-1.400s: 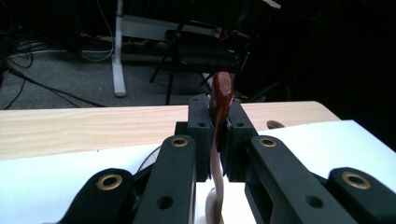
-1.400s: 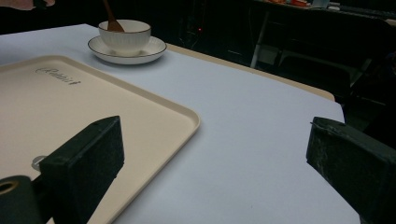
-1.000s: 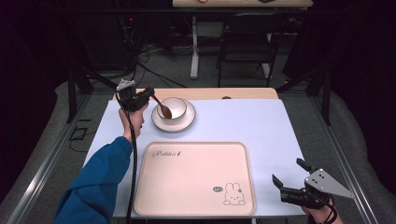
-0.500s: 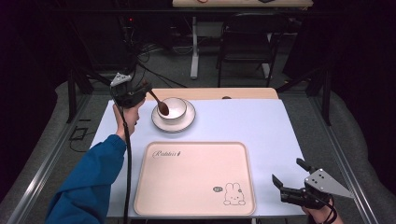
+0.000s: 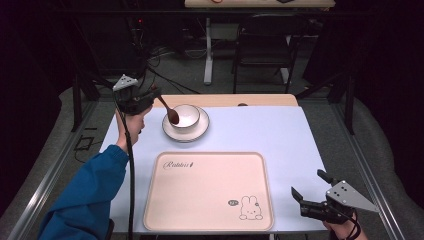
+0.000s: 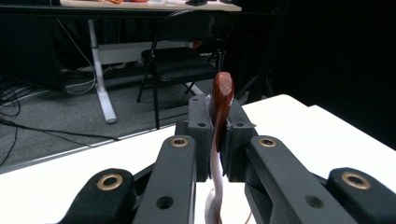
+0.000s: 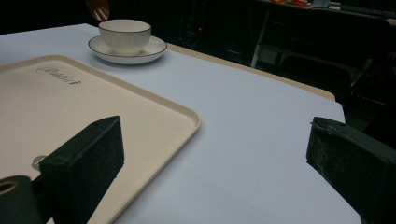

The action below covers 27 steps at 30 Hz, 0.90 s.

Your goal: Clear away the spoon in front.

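Left tongs (image 5: 152,95) at the desk's (image 5: 300,145) 10 o'clock, clamped tight on a brown spoon (image 5: 170,112); its bowl hangs over the near-left rim of the white cup (image 5: 187,116) on its saucer (image 5: 186,132). Right tongs (image 5: 307,191) at 5 o'clock, gaping wide, nothing held, beside the beige tray (image 5: 207,192).

I see the desk (image 5: 310,145) brightly and evenly lit from above, with the room around it falling to near black. Shadows are faint. In both gripper views the near jaws look soft and blurred; the high view looks slightly grainy.
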Available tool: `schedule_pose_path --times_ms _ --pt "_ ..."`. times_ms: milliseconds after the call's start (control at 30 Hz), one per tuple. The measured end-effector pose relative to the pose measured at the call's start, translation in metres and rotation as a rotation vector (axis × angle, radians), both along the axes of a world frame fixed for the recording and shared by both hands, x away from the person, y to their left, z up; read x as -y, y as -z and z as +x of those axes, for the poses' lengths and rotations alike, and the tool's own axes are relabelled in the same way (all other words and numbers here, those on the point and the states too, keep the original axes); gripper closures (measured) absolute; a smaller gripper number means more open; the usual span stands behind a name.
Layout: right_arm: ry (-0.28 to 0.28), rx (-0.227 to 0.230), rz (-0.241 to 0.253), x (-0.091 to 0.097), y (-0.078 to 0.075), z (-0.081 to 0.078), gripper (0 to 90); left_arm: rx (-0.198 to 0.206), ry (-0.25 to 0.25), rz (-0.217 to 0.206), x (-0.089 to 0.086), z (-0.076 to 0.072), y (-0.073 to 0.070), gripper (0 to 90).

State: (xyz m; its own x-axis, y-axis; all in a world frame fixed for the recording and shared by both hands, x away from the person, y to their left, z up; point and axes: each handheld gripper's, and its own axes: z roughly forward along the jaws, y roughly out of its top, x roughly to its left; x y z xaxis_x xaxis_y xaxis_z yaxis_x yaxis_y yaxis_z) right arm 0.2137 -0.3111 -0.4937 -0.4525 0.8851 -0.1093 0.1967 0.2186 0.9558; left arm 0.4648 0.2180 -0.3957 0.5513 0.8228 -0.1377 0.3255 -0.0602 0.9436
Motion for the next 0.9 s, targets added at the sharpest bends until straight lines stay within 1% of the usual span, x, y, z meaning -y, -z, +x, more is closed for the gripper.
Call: schedule_pose_path --times_ms 67,300,367,433,633,700,833,900 --pt "0.0 0.0 0.0 0.0 0.0 0.0 3.5 0.002 0.005 -0.007 -0.001 -0.002 -0.002 84.6" --pt "0.0 0.002 0.0 0.0 0.0 0.0 3.5 -0.007 0.043 -0.004 -0.009 -0.014 -0.011 84.6" --pt "0.0 0.002 0.0 0.0 0.0 0.0 3.4 -0.013 0.057 0.003 -0.011 -0.018 -0.014 84.6" --pt "0.001 0.002 0.0 0.0 0.0 0.0 3.4 -0.009 0.065 0.001 -0.012 -0.021 -0.015 84.6" --pt "0.0 0.002 0.0 0.0 0.0 0.0 3.4 -0.023 0.112 0.016 -0.014 -0.035 -0.019 84.6" --pt "-0.001 0.002 -0.001 0.0 0.0 0.0 3.5 -0.034 0.135 0.023 -0.016 -0.041 -0.02 84.6" --pt "0.0 0.002 0.0 0.0 0.0 0.0 3.5 -0.052 0.161 0.03 -0.018 -0.05 -0.022 84.5" --pt "-0.001 0.002 -0.001 0.0 0.0 0.0 3.5 -0.061 0.181 0.027 -0.02 -0.055 -0.022 84.5"
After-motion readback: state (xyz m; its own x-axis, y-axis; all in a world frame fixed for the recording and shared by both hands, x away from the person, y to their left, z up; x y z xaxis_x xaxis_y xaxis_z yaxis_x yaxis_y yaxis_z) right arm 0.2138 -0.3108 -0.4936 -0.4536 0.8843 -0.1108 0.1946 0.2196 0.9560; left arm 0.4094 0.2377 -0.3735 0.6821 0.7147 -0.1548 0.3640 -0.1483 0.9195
